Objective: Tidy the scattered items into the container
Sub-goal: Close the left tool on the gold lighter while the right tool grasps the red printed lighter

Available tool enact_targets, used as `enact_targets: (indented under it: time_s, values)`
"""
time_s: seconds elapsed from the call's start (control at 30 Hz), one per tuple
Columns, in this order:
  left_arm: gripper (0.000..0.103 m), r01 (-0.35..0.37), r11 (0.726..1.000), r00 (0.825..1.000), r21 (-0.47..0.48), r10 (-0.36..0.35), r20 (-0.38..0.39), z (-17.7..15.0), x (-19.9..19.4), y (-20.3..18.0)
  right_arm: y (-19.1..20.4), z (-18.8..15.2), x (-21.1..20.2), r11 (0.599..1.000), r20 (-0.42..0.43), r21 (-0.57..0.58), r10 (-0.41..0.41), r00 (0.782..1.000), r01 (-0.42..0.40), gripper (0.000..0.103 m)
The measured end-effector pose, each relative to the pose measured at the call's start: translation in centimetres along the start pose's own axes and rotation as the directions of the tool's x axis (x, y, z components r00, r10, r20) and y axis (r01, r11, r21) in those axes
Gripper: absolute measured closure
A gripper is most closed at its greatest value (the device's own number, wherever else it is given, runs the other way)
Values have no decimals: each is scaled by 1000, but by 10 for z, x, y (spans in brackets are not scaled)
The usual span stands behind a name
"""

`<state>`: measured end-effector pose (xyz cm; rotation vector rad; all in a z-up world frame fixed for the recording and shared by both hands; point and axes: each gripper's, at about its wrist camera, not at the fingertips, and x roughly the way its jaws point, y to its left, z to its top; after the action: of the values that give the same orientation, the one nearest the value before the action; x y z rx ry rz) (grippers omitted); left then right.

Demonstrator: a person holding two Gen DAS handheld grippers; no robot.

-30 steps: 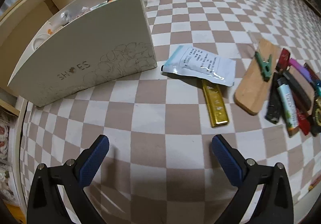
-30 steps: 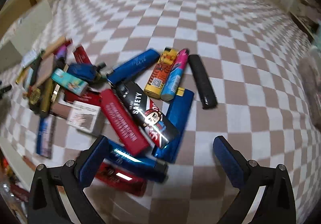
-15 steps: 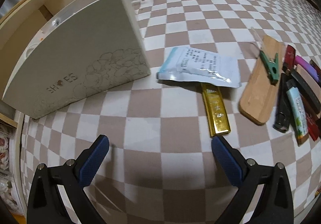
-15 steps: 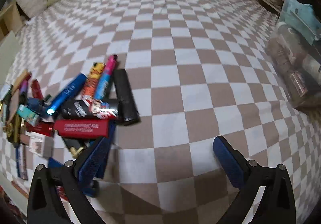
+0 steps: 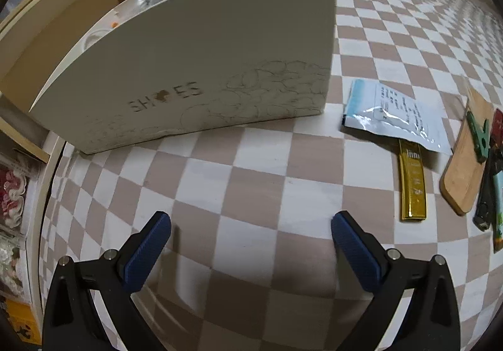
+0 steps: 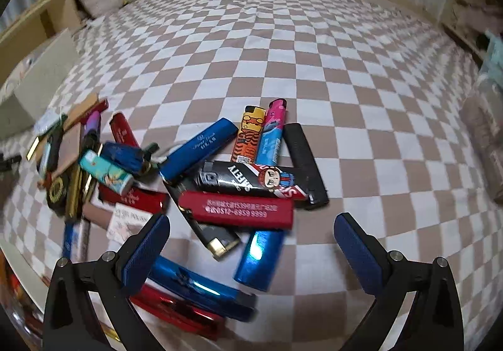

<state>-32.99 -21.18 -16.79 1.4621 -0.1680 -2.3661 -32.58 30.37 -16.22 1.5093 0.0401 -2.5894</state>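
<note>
Clearly you've barely begun: both your left gripper (image 5: 251, 233) and right gripper (image 6: 251, 236) hang released and empty, the box (image 5: 188, 68) holds little, and the lighters (image 6: 235, 187) lie heaped on the bed (image 6: 314, 52).

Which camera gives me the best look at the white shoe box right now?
The left wrist view: the white shoe box fills its upper left, with the lettering readable and a few contents showing over the rim. The right wrist view catches only a blurred corner of it at the left edge.
</note>
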Motion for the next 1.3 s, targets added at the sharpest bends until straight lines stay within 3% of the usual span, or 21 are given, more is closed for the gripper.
enact_targets:
  time_s: [0.13, 0.23, 0.33, 0.37, 0.4, 0.5, 0.57, 0.7, 0.93, 1.13, 1.27, 1.3]
  values:
    - [0, 193, 981, 979, 19, -194, 61, 1, -21, -7, -5, 10, 4, 998, -11, 56, 40, 999, -39, 0]
    - [0, 202, 975, 973, 88, -210, 94, 7, -33, -27, 0, 10, 9, 997, -17, 61, 42, 999, -41, 0]
    - [0, 213, 968, 972, 131, -223, 71, 16, -30, -48, 0, 3, 12, 997, -26, 59, 50, 998, -49, 0]
    - [4, 217, 966, 972, 144, -228, 62, 21, -28, -55, -1, 3, 12, 997, -27, 61, 52, 998, -50, 0]
    - [19, 214, 964, 973, 158, -225, 53, 24, -23, -61, -1, 3, 13, 997, -29, 61, 51, 998, -49, 0]
    - [47, 231, 957, 972, 178, -235, 0, 23, -9, -71, 0, 7, 18, 997, -35, 57, 45, 998, -43, 0]
    - [53, 258, 952, 966, 166, -260, -15, 21, -3, -69, 0, 8, 18, 998, -44, 57, 41, 998, -38, 0]
    - [82, 310, 934, 949, 179, -314, -7, 15, -6, -70, 6, 8, 20, 999, -28, 26, 21, 999, -20, 6]
    - [82, 342, 913, 938, 222, -347, -16, -4, -13, -64, 3, 5, 20, 1000, -17, 1, -25, 1000, 25, 21]
    - [82, 408, 878, 912, 252, -406, -62, -30, -24, -51, 0, 3, 19, 1000, -19, 6, -31, 999, 31, 21]
    - [82, 442, 872, 897, 213, -428, -108, -39, -27, -38, -2, -3, 16, 1000, -22, 10, -21, 1000, 21, 21]
    - [78, 456, 869, 890, 192, -439, -124, -40, -27, -35, -2, -4, 15, 1000, -23, 11, -19, 1000, 19, 21]
